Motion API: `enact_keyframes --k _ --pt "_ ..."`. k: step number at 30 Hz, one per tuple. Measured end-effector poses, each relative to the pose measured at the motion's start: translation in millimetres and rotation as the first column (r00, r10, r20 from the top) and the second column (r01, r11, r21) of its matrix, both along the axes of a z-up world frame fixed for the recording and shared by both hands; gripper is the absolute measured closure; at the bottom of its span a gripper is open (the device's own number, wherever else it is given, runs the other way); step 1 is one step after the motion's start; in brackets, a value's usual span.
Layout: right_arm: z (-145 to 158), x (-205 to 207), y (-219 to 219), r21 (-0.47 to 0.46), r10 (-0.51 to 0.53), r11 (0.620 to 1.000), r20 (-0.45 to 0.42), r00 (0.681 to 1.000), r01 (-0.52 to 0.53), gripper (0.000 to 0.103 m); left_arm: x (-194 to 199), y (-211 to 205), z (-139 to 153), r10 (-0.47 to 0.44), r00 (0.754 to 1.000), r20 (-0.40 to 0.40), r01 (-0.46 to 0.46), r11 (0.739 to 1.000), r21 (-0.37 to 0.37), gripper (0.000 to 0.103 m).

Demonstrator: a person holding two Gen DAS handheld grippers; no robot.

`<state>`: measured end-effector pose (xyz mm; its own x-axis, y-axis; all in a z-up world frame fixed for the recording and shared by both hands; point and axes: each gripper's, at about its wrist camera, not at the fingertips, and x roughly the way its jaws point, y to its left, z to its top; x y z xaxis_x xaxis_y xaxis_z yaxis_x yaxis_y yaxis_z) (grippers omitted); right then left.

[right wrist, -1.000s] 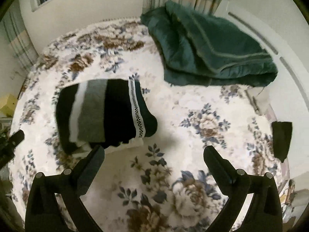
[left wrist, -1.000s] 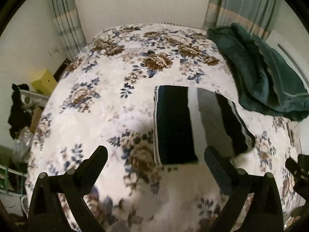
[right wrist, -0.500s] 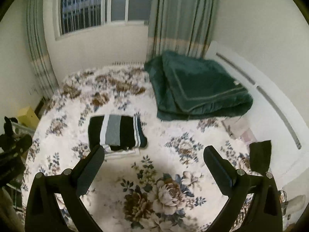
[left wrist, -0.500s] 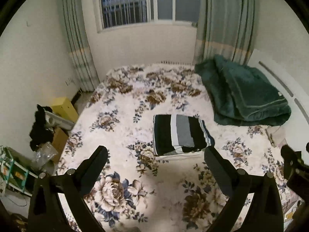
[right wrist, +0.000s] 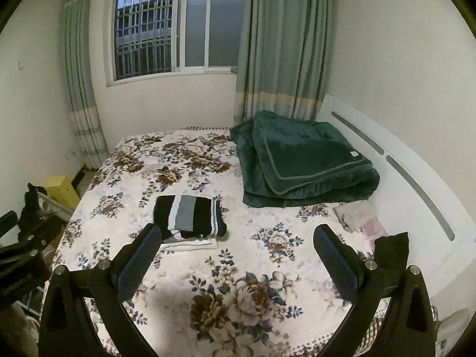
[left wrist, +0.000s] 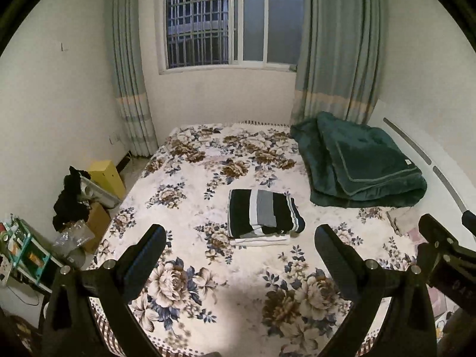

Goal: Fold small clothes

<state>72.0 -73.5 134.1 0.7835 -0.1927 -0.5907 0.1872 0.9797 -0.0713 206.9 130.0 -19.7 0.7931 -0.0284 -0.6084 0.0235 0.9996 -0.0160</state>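
A folded black, white and grey striped garment lies on a folded white piece in the middle of the floral bed; it also shows in the right wrist view. My left gripper is open and empty, held high and well back from the garment. My right gripper is open and empty, also well back above the bed's near part. The right gripper's body shows at the right edge of the left wrist view.
A folded dark green blanket lies at the bed's far right by the white headboard. A small black cloth and a crumpled pale cloth lie near the headboard. Boxes, a rack and dark clothes stand left of the bed.
Both grippers have pulled back and up from the folded garment, so the whole bed, window and curtains came into view. The garment has stayed in place.
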Motion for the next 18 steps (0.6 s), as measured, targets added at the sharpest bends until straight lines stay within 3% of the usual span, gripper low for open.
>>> enact_keyframes --k 7,18 --pt "18 -32 -5 0.001 0.015 1.000 0.026 1.000 -0.015 0.000 -21 -5 8 -0.006 1.000 0.024 0.006 1.000 -0.016 0.001" --pt "24 -45 -9 0.009 0.031 0.999 0.032 0.999 -0.031 0.000 -33 2 14 0.019 0.998 0.063 -0.019 1.000 -0.008 0.000"
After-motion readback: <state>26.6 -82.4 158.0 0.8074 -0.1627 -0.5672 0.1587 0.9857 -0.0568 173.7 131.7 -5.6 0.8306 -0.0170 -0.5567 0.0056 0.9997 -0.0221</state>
